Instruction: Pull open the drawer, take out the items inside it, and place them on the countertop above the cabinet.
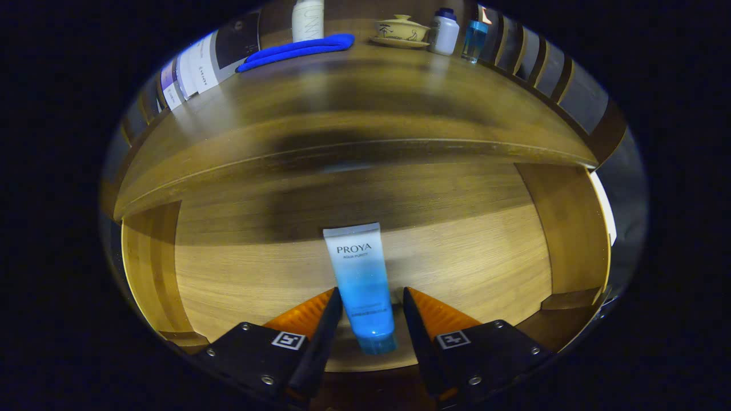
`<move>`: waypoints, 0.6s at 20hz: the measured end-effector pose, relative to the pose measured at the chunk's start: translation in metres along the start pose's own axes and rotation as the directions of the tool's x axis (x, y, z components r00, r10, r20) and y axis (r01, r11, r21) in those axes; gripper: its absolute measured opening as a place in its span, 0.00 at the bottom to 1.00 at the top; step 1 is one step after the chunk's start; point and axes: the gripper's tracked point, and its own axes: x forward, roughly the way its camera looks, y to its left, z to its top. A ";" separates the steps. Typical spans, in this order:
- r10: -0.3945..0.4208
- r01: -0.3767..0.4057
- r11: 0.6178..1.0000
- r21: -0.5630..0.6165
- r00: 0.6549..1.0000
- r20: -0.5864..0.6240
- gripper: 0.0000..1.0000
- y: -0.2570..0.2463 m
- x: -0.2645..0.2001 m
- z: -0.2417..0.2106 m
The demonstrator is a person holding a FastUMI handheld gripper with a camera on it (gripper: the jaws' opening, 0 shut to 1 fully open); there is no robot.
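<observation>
The wooden drawer stands pulled open below the countertop. On the drawer floor lies a white-to-blue cosmetic tube, its blue cap towards me and its flat white end pointing at the cabinet. My gripper hovers over the tube's cap half, one finger on each side. The left fingertip is right at the tube's edge, while a narrow gap shows between the tube and the right fingertip. The gripper is open and the tube rests on the wood.
At the back of the countertop lie a folded blue cloth, a white bottle, a lidded teacup on a saucer, a white bottle with a dark cap and a clear blue bottle. Drawer side walls rise left and right.
</observation>
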 end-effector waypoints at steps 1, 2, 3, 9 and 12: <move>0.009 -0.009 1.000 0.002 1.000 -0.002 0.64 0.001 0.000 0.001; 0.005 -0.005 1.000 0.005 1.000 0.005 0.55 0.000 -0.001 0.001; 0.003 -0.003 1.000 0.003 1.000 0.009 0.54 0.000 -0.001 0.002; -0.004 0.005 1.000 -0.017 0.999 0.048 0.43 -0.001 -0.007 0.006; -0.032 0.033 0.999 -0.009 0.996 0.081 0.43 -0.011 -0.026 0.008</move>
